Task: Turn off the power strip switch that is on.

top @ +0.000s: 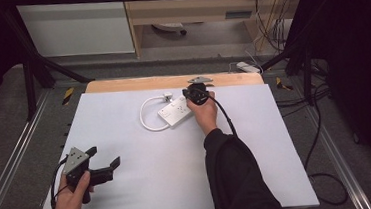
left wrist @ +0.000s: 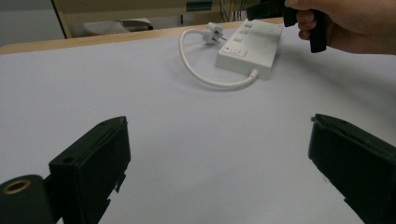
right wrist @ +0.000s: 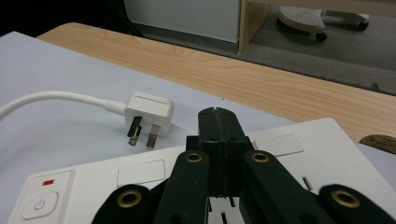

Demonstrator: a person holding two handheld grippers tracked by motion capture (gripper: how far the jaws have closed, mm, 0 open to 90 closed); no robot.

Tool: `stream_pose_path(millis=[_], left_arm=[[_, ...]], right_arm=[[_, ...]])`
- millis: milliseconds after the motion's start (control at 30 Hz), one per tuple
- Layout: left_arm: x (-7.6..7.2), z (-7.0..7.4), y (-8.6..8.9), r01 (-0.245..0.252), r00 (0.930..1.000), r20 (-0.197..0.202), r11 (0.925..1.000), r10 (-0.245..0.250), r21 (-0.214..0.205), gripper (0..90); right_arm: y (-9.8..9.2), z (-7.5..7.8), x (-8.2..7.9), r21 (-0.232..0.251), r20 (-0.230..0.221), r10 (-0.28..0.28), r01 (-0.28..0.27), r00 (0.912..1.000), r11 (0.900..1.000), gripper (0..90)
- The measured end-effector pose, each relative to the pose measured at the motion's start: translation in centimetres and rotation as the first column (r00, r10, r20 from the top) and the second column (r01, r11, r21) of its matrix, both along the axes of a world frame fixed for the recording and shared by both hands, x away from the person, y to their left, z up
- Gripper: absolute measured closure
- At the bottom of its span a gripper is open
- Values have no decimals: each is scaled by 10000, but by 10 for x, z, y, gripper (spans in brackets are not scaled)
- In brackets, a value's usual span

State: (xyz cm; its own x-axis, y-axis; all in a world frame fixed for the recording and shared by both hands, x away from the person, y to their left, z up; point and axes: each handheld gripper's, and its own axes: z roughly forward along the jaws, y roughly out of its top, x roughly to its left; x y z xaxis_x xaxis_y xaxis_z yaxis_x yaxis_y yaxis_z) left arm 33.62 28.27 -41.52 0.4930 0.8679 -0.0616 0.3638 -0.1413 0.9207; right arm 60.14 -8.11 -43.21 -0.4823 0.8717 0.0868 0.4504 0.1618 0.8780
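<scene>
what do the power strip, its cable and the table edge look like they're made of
Power strip: likely hard white plastic, smooth with a matte sheen and moulded panels. Cable: probably rubbery white sheathing, since it curves in a loop. Table edge: looks like light wood or wood-look laminate, showing grain lines.

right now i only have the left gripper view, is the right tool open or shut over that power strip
observer: shut. The right tool has its jaws pressed together with nothing between them.
operator: where is its tip
observer: over the top face of the power strip, by the sockets. I cannot tell if it touches.
operator: and where does my left tool sit on the table
observer: the left tool is open near the front left corner of the white mat, well apart from the strip.
</scene>
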Motion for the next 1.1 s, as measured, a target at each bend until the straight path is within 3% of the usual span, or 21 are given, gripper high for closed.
stream_pose_path(millis=[133, 467, 567, 767, 967, 1100], left_arm=[[0, 0, -1, 36, 10000, 28, 10000, -36, 36, 55], [-1, 0, -1, 118, 9999, 43, 9998, -119, 168, 55], [-1, 0, -2, 118, 9999, 27, 9998, -118, 180, 55], [-1, 0, -3, 166, 9999, 17, 9996, -166, 214, 55], [-1, 0, -3, 162, 9999, 1, 9996, -163, 225, 55], [-1, 0, -3, 182, 9998, 4, 9996, -182, 227, 55]], right_arm=[[1, 3, -2, 19, 13, 68, -68, 10000, 10000, 900], [-2, 11, -7, 32, -104, 119, -119, 9999, 9999, 774], [-3, 17, -10, 241, -97, 247, -245, 9996, 9994, 704], [-7, 29, -17, 125, -24, 444, -443, 9990, 9989, 572], [-12, 38, -21, 510, -313, 535, -518, 9981, 9974, 387], [-15, 43, -24, 392, -413, 426, -410, 9982, 9984, 272]])
